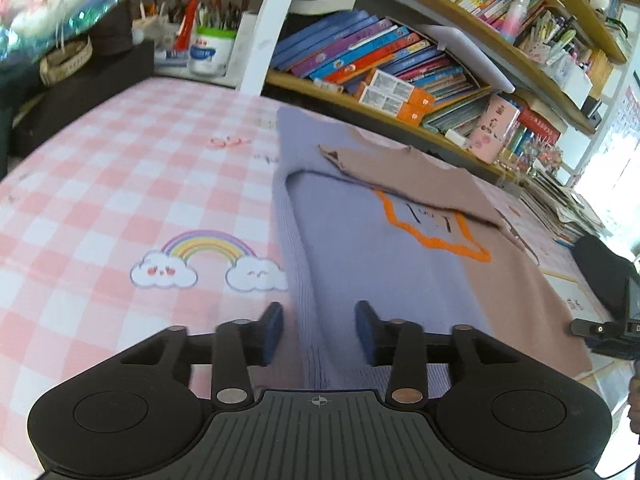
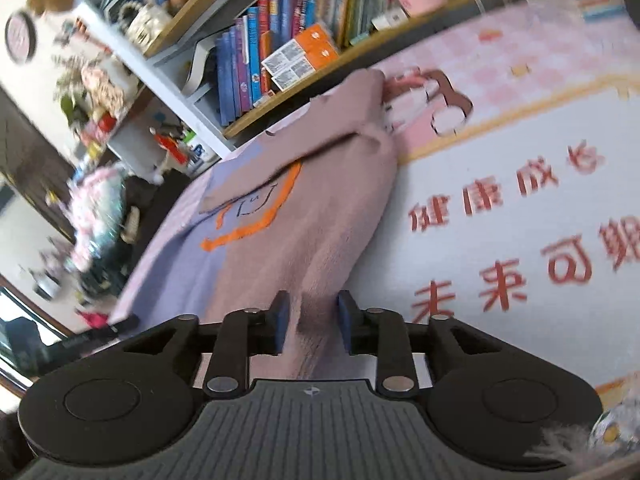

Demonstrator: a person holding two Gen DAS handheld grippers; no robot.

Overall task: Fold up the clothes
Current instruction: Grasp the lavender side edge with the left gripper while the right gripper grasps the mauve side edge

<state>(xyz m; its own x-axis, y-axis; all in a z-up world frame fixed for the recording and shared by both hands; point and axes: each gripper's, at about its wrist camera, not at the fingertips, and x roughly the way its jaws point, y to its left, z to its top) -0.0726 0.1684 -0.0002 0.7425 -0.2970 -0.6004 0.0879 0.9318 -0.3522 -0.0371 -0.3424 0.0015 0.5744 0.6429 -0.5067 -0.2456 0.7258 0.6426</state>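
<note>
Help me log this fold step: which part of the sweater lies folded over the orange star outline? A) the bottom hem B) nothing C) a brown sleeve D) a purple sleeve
C: in the left wrist view a brown sleeve lies across the sweater, covering the top of the orange star outline.

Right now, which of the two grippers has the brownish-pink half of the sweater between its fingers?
The right gripper: its open fingers straddle the brownish-pink half of the sweater. The left gripper is over the lavender half.
</note>
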